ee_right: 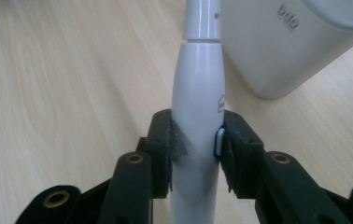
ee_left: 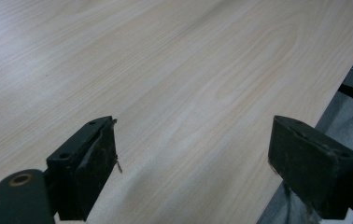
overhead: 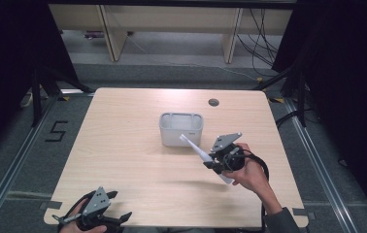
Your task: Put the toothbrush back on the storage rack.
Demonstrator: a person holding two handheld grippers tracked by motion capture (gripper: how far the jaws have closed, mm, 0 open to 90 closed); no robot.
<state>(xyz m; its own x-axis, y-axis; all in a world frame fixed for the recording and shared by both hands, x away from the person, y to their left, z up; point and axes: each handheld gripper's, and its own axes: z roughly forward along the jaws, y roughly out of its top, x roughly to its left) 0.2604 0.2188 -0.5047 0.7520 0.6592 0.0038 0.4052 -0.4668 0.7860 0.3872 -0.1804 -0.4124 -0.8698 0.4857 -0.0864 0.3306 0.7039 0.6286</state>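
Wooden table (overhead: 123,160) | right tongs (ee_right: 196,140) pinching white toothbrush (ee_right: 195,98) | left tongs (ee_left: 193,154) spread

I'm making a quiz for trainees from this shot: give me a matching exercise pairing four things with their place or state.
Things:
1. white handle
2. left gripper
3. white container
4. round hole

States:
A. stands mid-table
B. open, over bare wood
C. clamped in the right gripper
D. near the table's far edge

Pairs: 1-C, 2-B, 3-A, 4-D
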